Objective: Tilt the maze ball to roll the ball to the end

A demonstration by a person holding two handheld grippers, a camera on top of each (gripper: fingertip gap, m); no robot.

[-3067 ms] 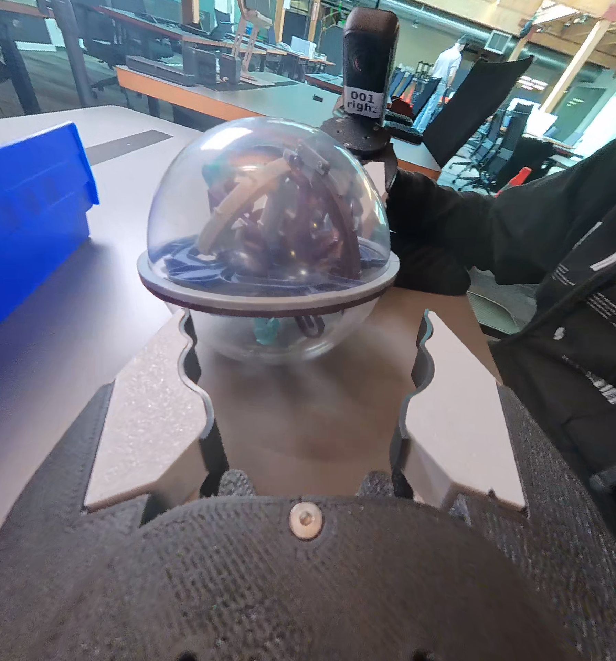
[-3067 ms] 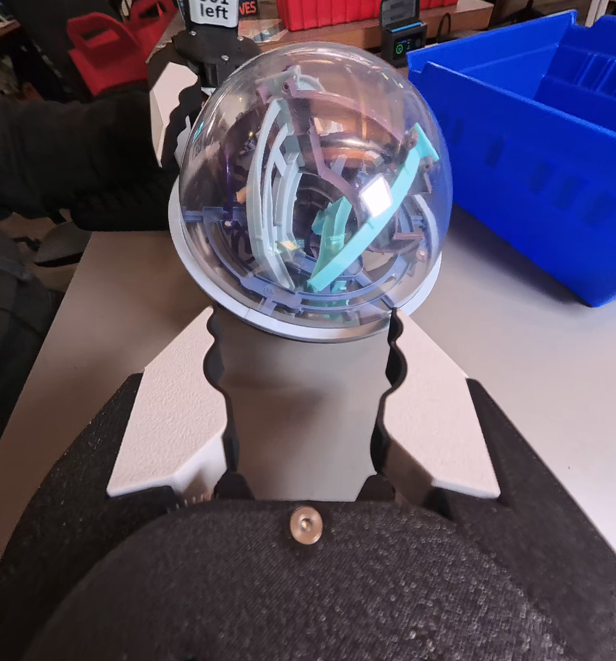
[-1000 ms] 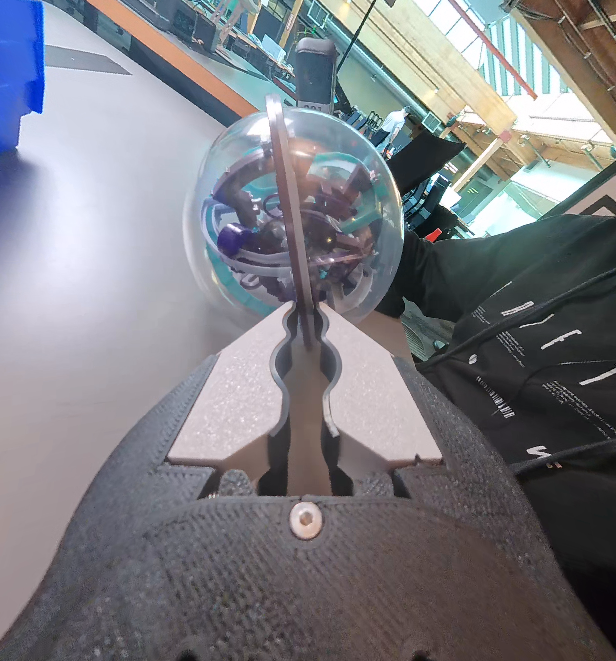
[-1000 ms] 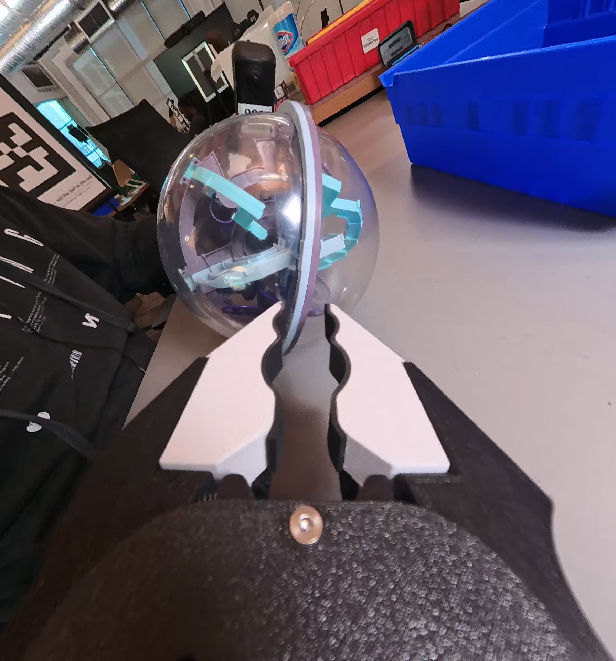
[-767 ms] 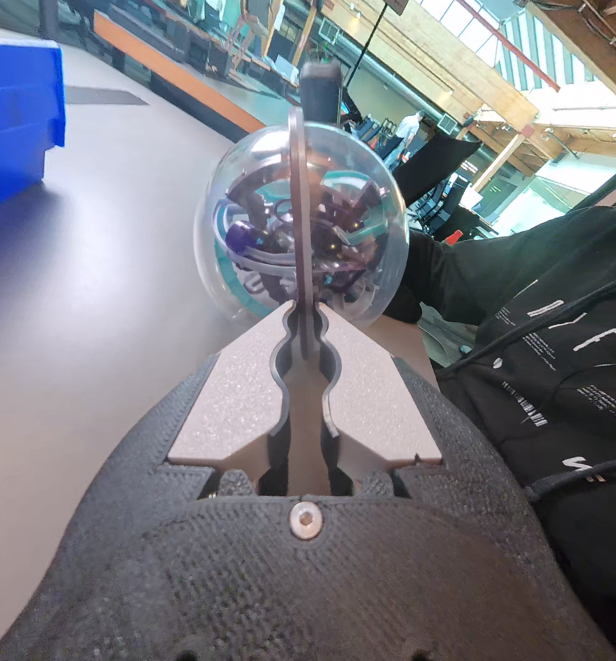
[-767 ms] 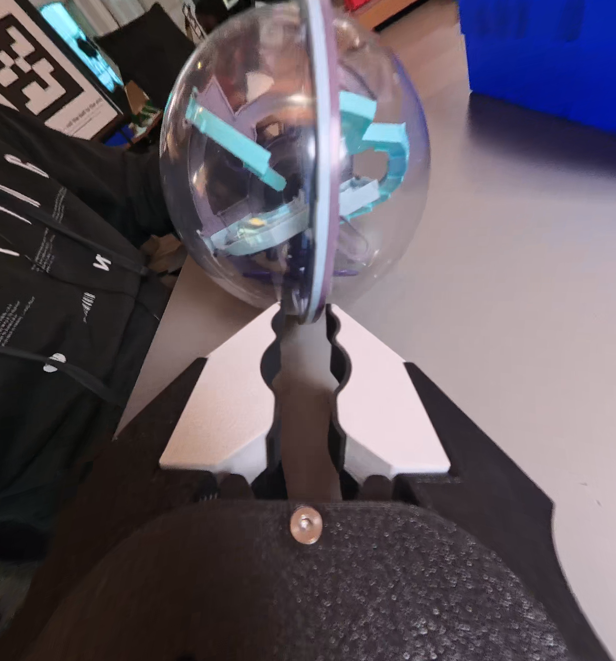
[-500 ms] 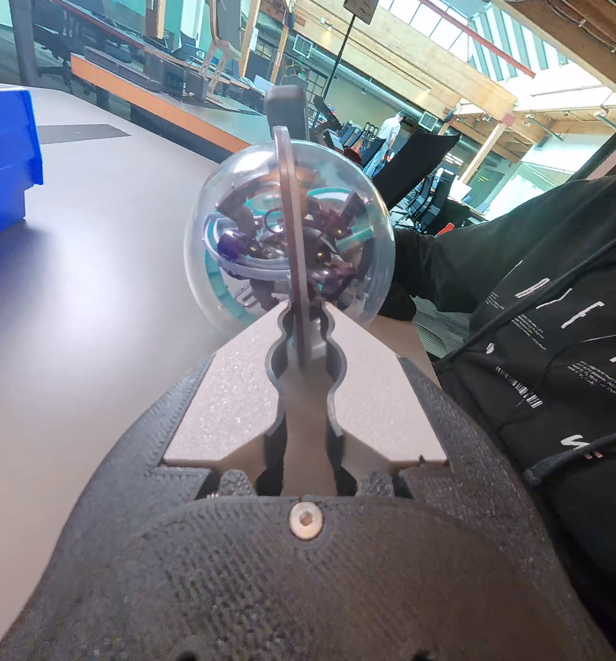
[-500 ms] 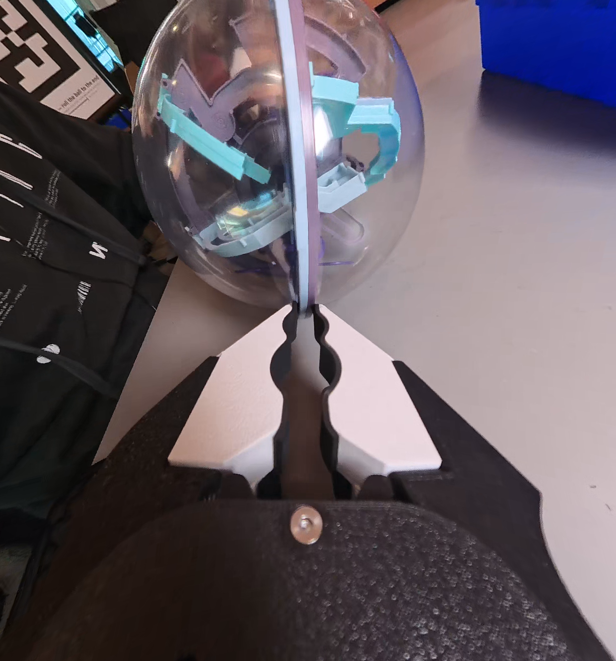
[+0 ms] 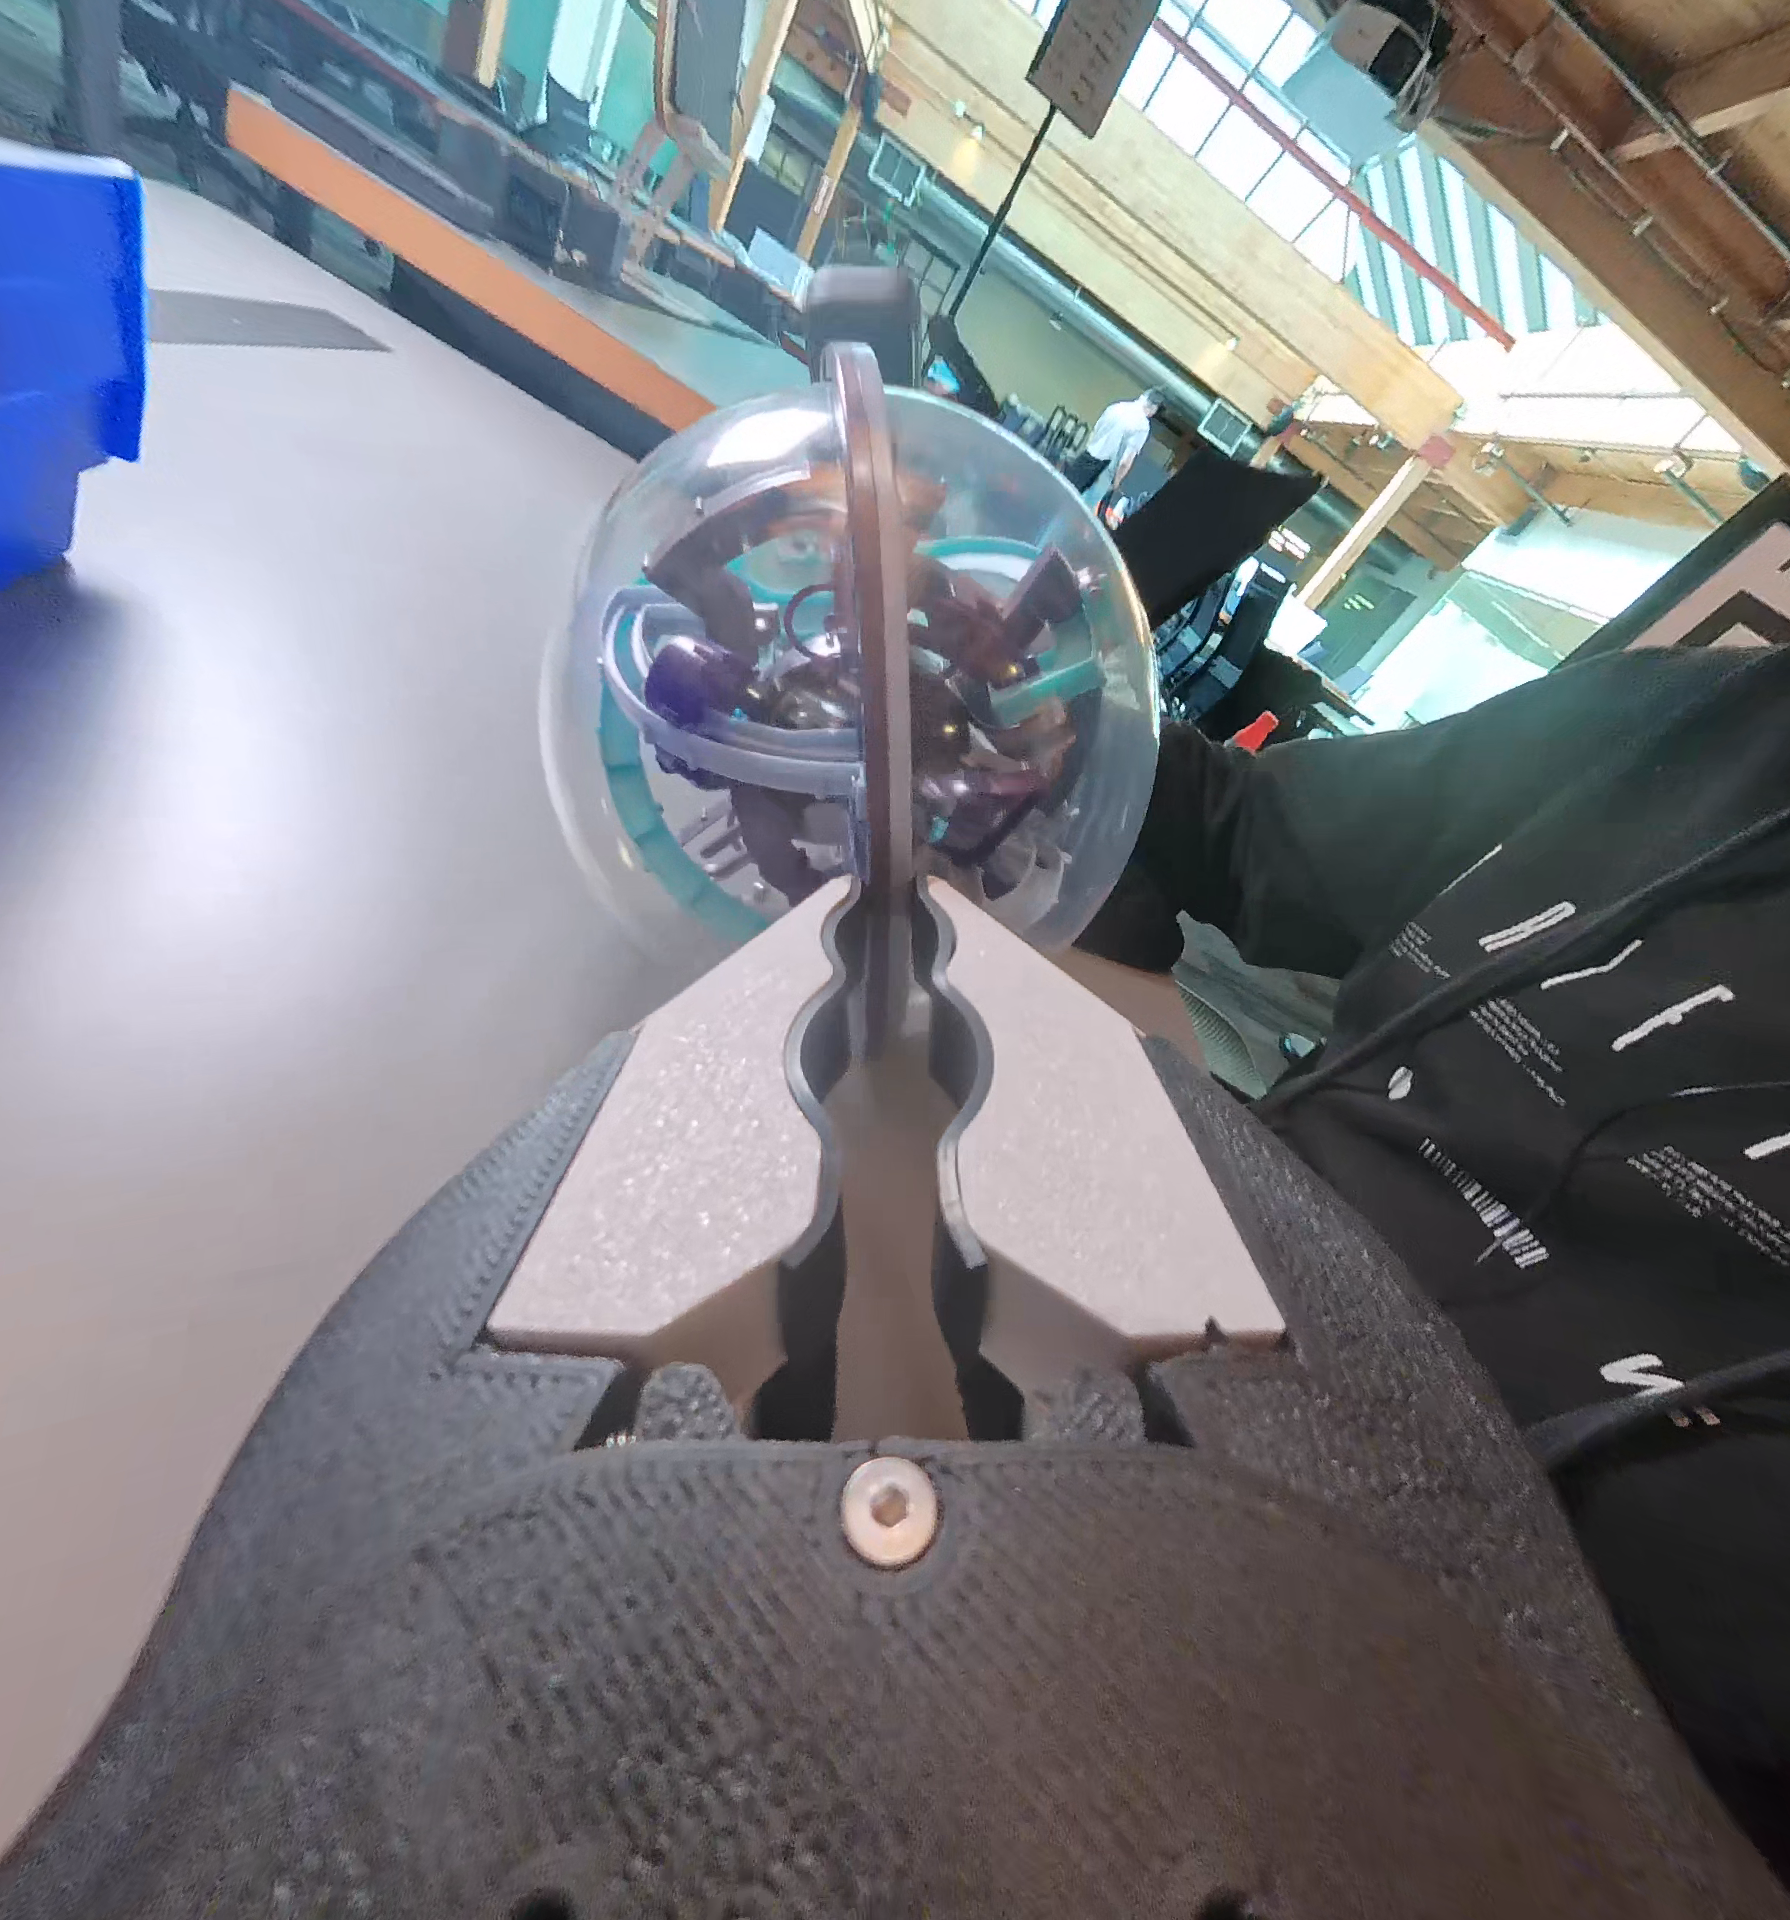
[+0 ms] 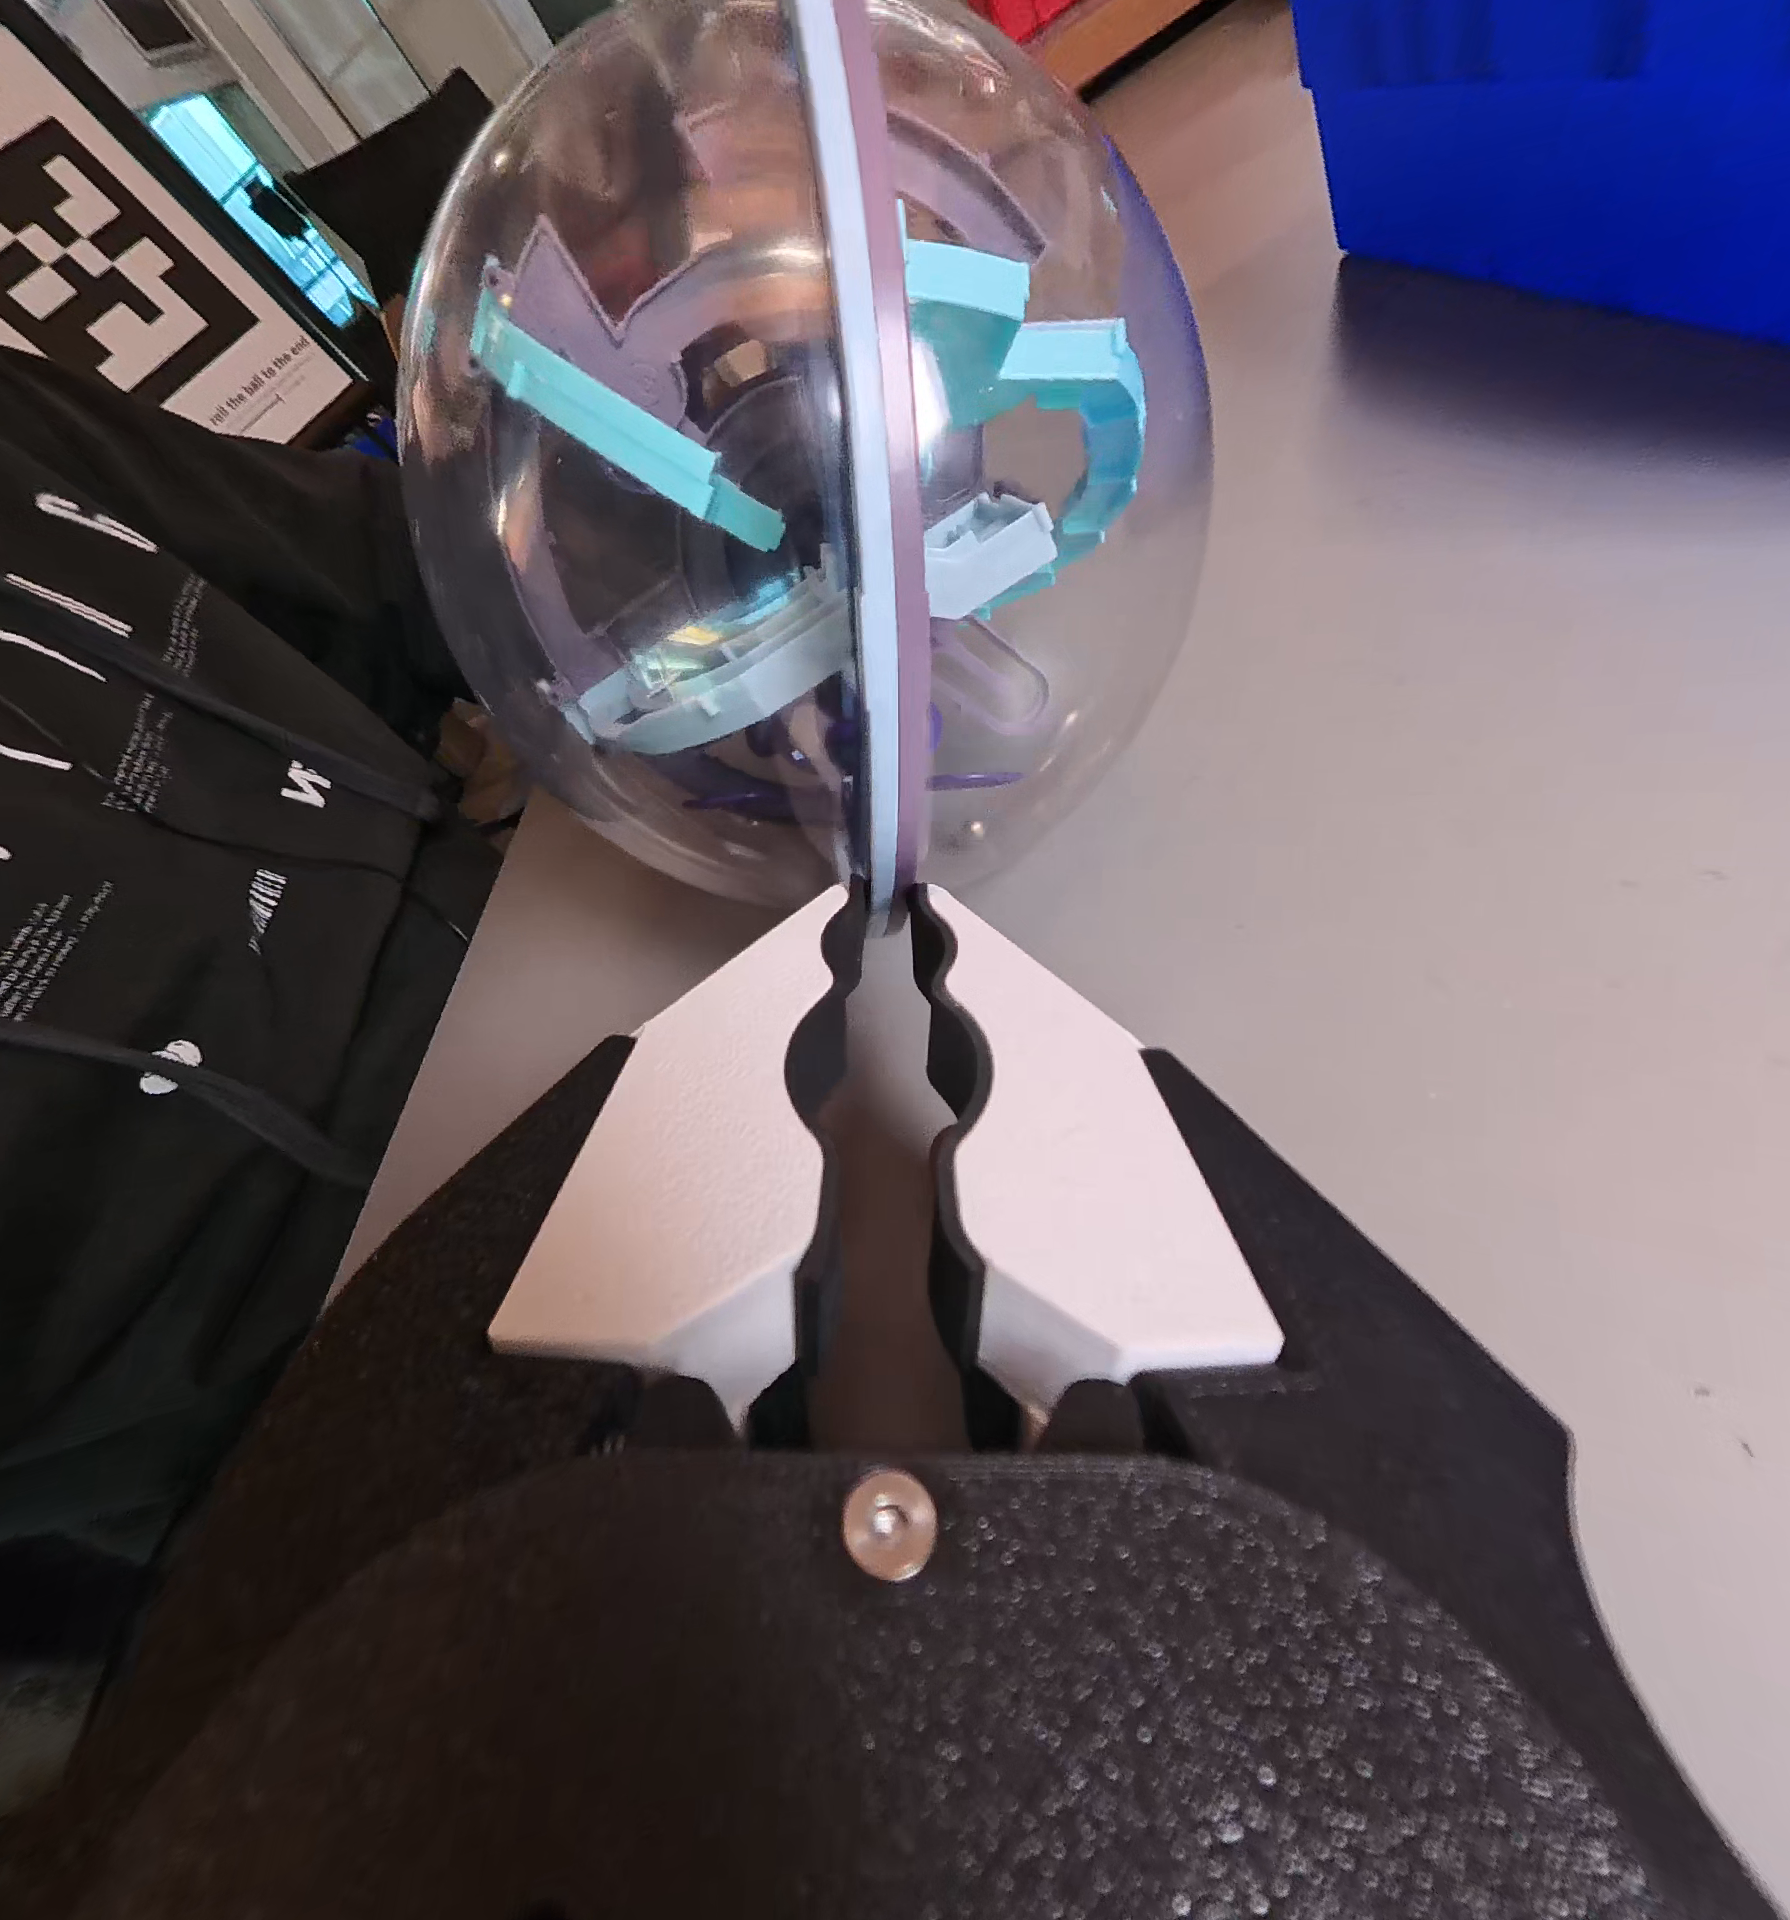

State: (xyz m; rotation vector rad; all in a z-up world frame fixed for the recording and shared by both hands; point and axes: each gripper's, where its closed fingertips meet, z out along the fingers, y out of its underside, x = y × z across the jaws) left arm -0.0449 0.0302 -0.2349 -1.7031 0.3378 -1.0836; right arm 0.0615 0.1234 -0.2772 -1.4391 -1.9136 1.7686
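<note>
Pinching the maze ball's [image 9: 849, 675] flat rim from opposite sides, the left gripper [image 9: 883, 914] and right gripper [image 10: 883, 914] are both nearly closed, pads pressing the thin rim. The clear ball hangs above the grey table [image 10: 1493, 831] with its rim upright; a blue bin [image 9: 29, 312] sits farther back and a black sleeve [image 9: 1390, 810] alongside

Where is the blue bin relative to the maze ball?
In the right wrist view the blue bin stands on the table, upper right of the maze ball.
</note>
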